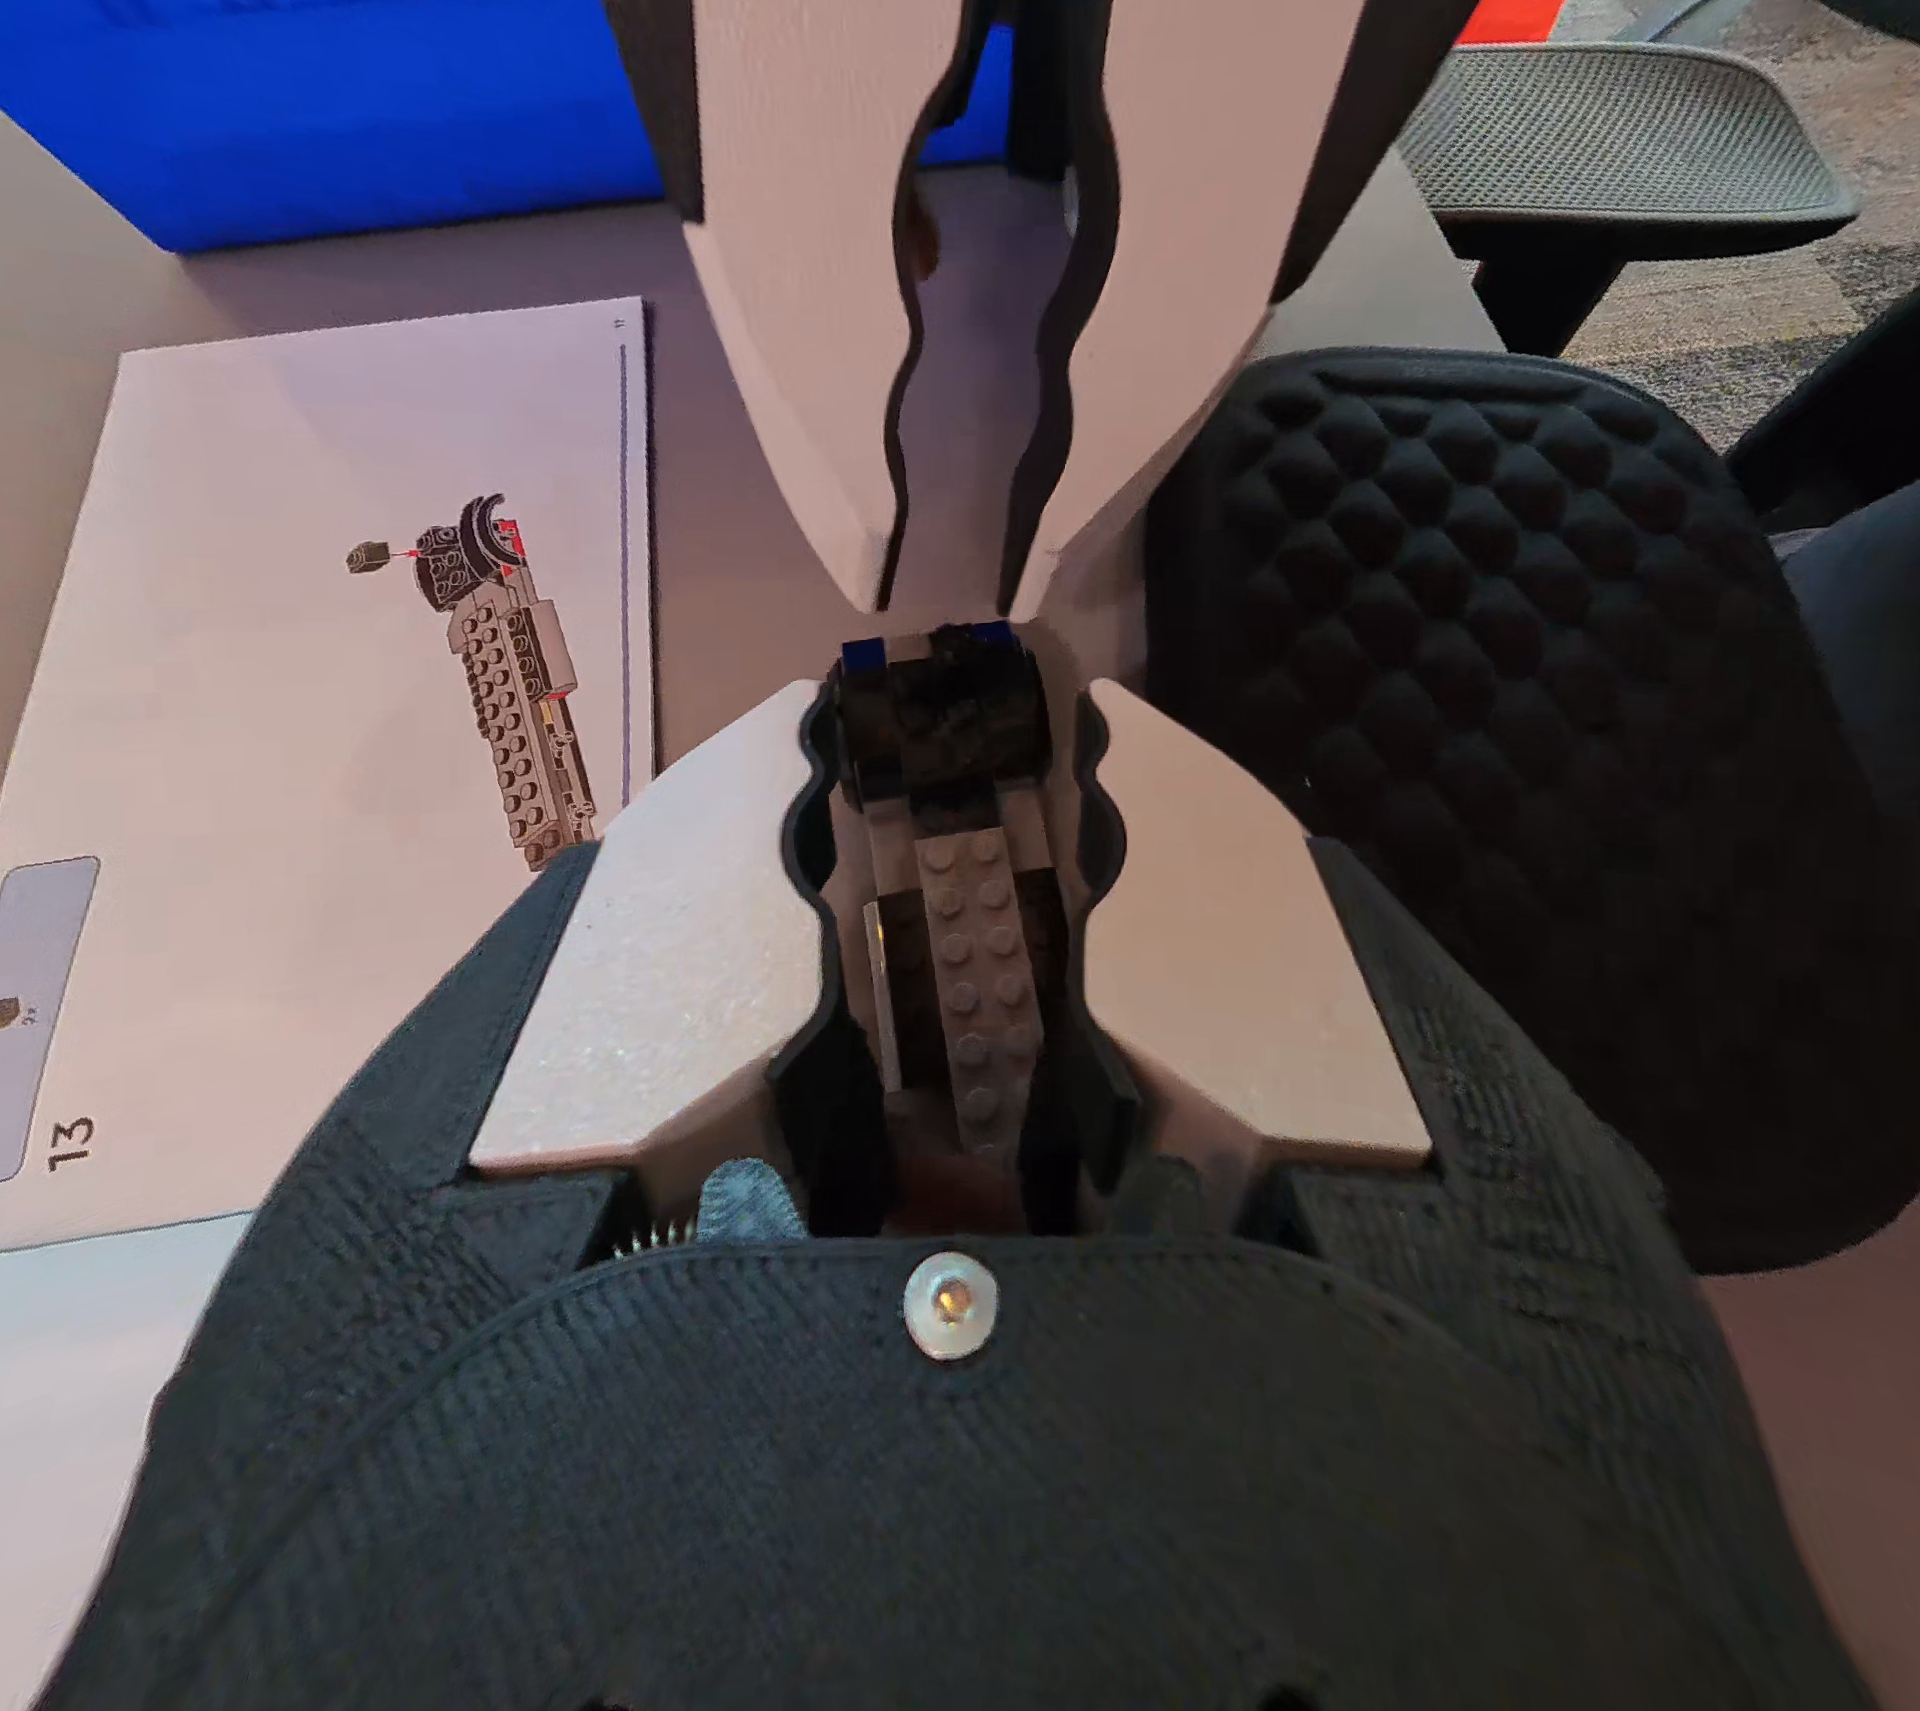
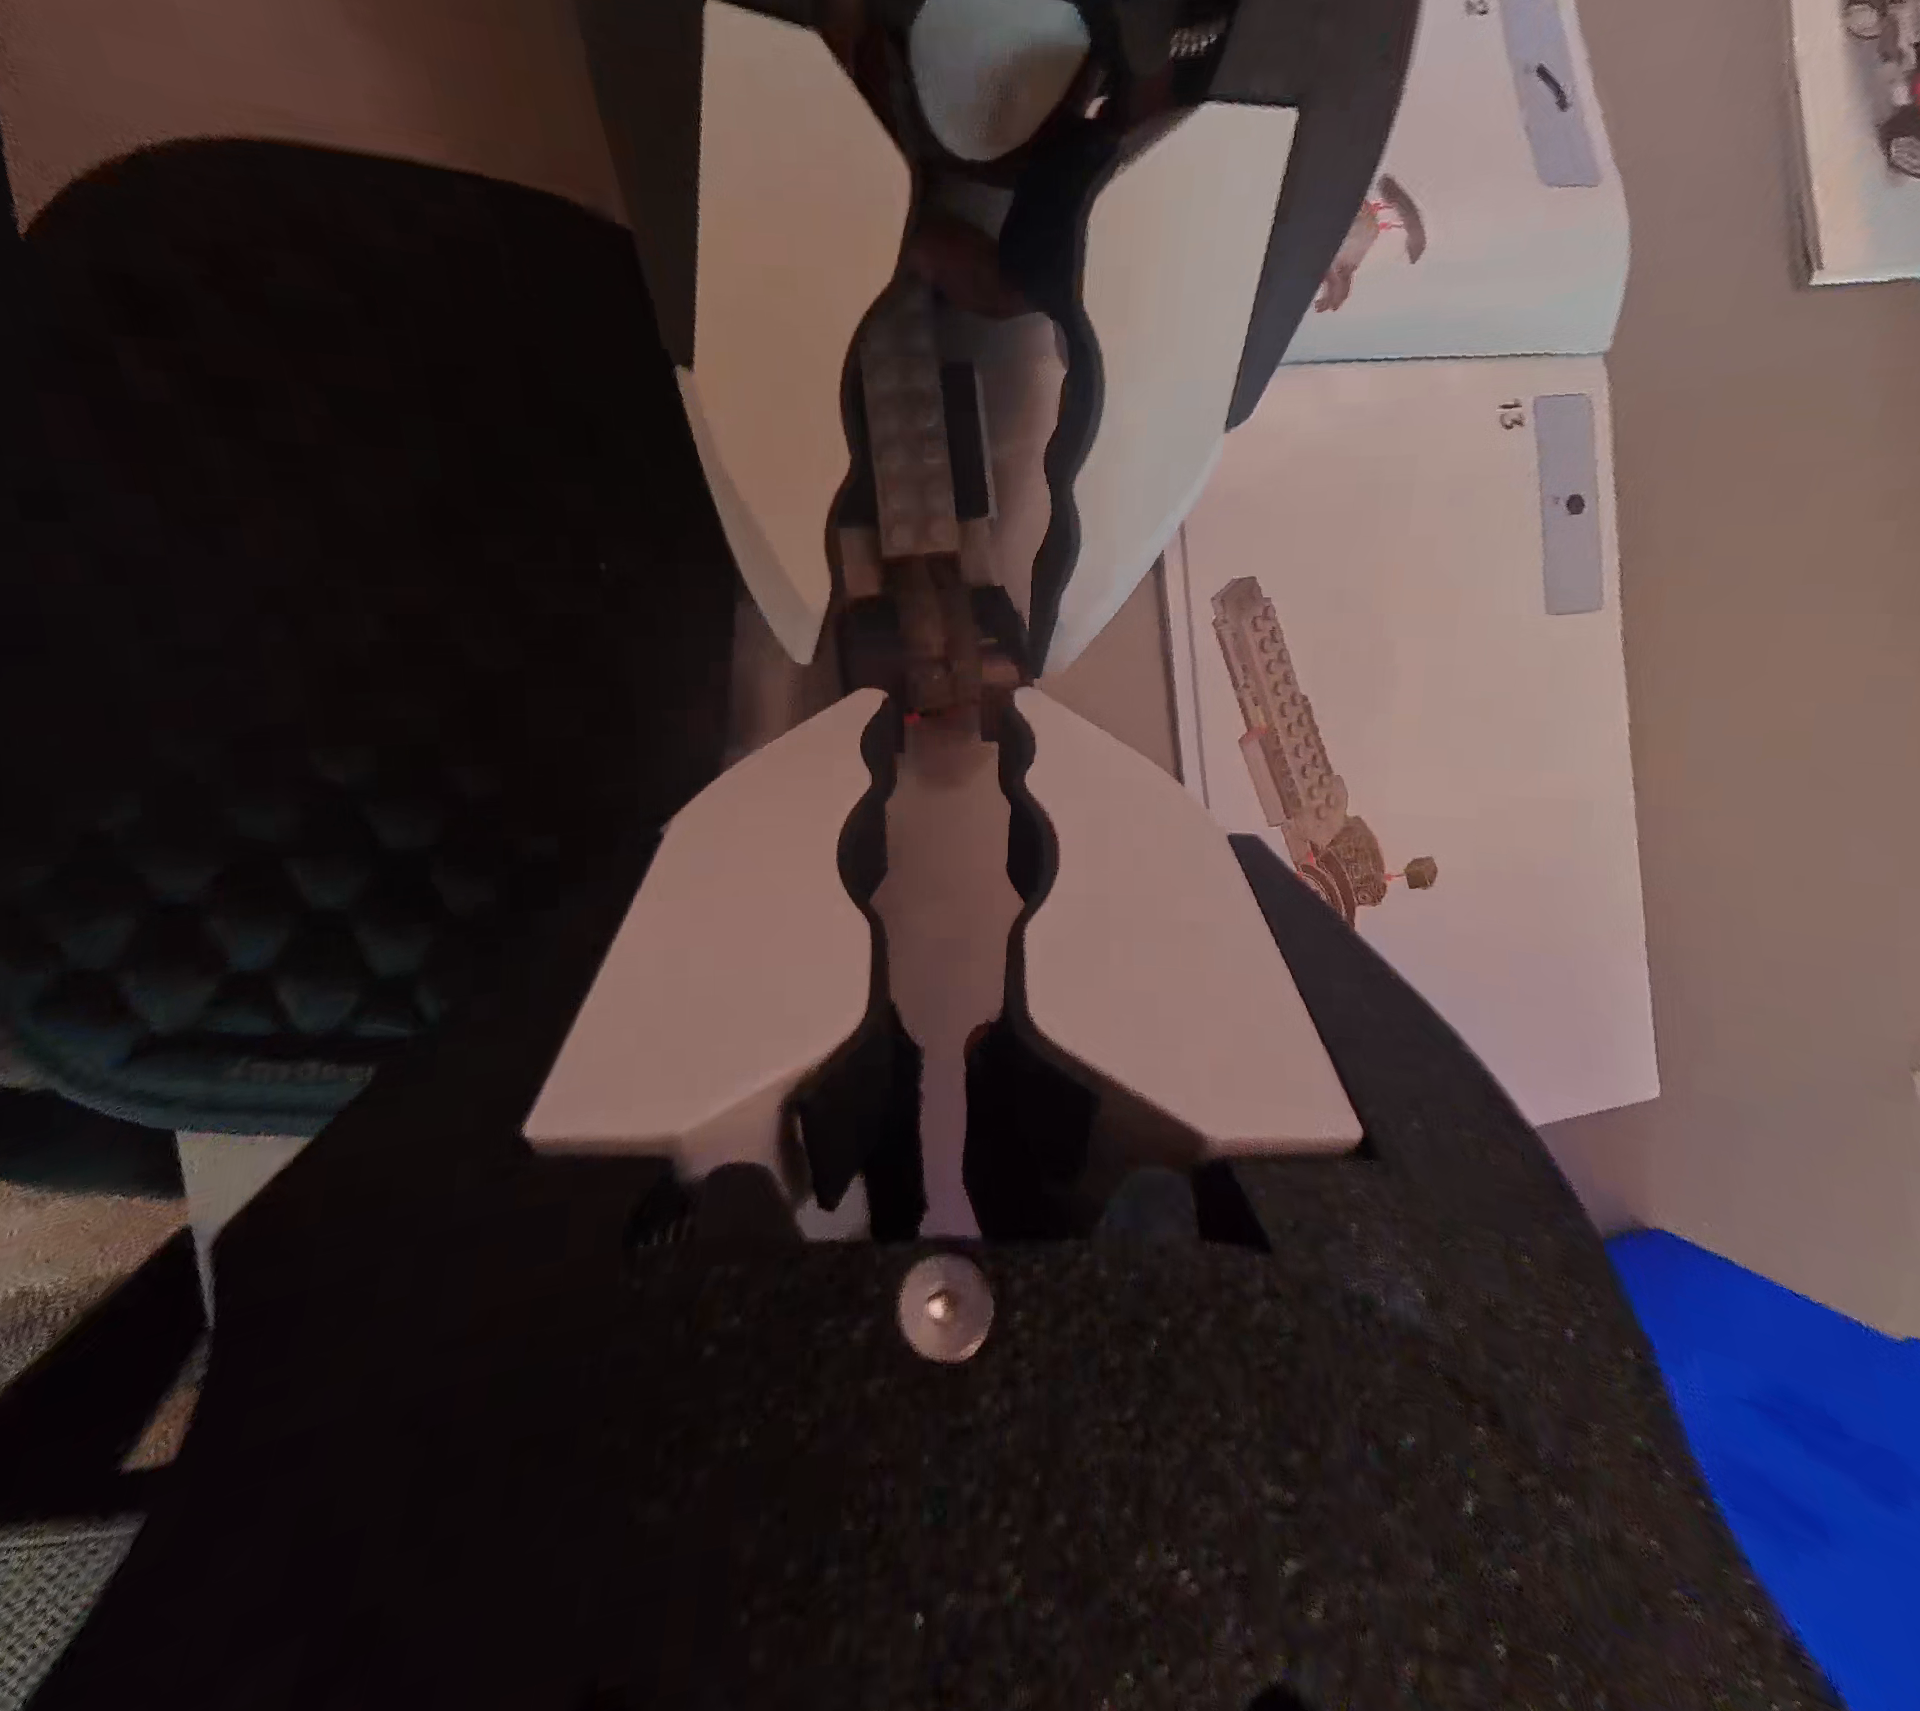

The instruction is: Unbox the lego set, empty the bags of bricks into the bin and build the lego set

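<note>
**A:** Where's the lego build point(image 1: 961, 872) now?

**B:** Off the tabletop point(image 1: 62, 227), pinched lengthwise in my left tool point(image 1: 951, 726). The jaws are narrowed onto its sides, the dark end poking out at twelve o'clock. My right tool point(image 2: 951, 711) meets that end tip to tip. It's nearly closed, and I can't tell whether it grips a small piece or only presses.

**A:** How will it handle?

**B:** Light and stiff, I'd judge, but stud joints pop apart under twist. I'd hold the long grey plate by its flanks and push straight in.

**A:** Do the views differ?

**B:** The left wrist view shows the blue bin point(image 1: 312, 20) at eleven o'clock and a chair seat point(image 1: 1621, 134) at one. The right wrist view shows more of the instruction booklet point(image 2: 1455, 726) at three o'clock.
</note>
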The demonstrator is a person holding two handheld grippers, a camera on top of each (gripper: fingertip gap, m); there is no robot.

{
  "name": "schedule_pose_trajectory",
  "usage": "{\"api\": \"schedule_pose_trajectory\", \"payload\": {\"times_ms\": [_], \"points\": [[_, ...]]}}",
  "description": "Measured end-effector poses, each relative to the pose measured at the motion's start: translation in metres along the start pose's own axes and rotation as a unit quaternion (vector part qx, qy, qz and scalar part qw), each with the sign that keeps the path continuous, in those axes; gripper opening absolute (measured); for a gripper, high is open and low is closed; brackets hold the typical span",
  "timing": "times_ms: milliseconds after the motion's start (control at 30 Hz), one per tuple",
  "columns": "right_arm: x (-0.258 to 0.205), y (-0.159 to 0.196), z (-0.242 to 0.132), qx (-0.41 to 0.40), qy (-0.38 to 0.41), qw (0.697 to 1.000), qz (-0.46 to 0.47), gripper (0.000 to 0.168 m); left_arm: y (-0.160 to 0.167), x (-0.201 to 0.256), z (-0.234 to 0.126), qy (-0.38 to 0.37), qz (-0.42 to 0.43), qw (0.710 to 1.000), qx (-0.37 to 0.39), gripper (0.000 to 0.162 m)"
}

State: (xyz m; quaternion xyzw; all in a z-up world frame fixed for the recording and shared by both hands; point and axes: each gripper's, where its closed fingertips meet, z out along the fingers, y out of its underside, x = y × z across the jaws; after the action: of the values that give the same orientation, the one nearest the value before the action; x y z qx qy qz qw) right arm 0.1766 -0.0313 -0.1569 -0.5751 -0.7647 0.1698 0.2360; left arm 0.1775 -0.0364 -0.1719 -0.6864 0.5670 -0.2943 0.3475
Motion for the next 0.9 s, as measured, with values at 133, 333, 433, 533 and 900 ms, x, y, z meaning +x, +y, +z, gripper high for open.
{"api": "schedule_pose_trajectory", "payload": {"times_ms": [133,333,433,533,900], "points": [[-0.007,0.004,0.007,-0.012,-0.030,0.999,-0.027,0.018,0.000,0.001,0.000,0.000,0.016,1.000,0.009,0.037],[-0.011,0.002,0.009,0.003,-0.054,0.998,-0.036,0.011,0.001,0.003,0.000,0.012,0.021,1.000,0.012,0.037],[-0.011,0.000,0.010,0.017,-0.061,0.997,-0.035,0.011,0.001,0.004,0.000,0.015,0.020,1.000,0.013,0.037],[-0.011,-0.001,0.011,0.014,-0.069,0.997,-0.006,0.010,0.001,0.003,0.000,0.015,0.018,1.000,0.013,0.037],[-0.009,0.000,0.012,-0.001,-0.045,0.991,0.127,0.010,0.001,0.003,0.000,0.012,0.016,1.000,0.014,0.037]]}}
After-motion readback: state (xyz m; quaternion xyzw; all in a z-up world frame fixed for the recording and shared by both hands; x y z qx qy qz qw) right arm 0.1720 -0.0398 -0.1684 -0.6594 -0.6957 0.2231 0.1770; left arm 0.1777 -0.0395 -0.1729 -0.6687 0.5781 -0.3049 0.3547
